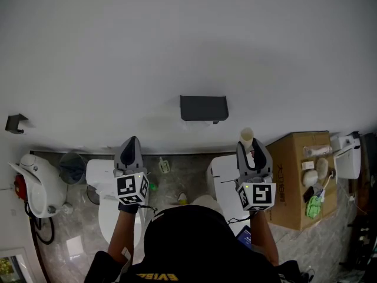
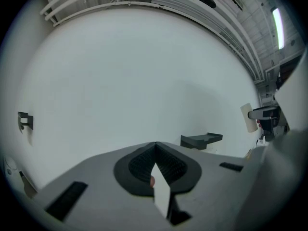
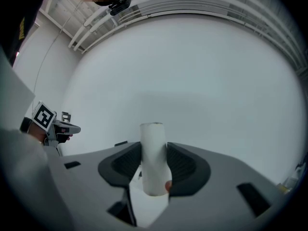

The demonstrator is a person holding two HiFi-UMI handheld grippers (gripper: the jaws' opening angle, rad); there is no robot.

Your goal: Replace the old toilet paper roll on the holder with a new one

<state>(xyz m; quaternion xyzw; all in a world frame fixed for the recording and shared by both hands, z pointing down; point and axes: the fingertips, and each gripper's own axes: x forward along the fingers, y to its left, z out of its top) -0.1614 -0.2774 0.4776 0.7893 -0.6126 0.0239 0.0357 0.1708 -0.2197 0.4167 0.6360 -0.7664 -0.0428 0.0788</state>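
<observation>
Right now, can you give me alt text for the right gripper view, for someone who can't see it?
The right gripper has a pale cardboard tube clamped between its jaws, in front of a plain white wall. At the far left edge, the left gripper shows with its marker cube.

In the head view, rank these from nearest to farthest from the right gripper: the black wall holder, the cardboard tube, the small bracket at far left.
1. The cardboard tube: gripped between the jaws of the right gripper.
2. The black wall holder: on the wall, ahead and to its left.
3. The small bracket: far left on the wall.
</observation>
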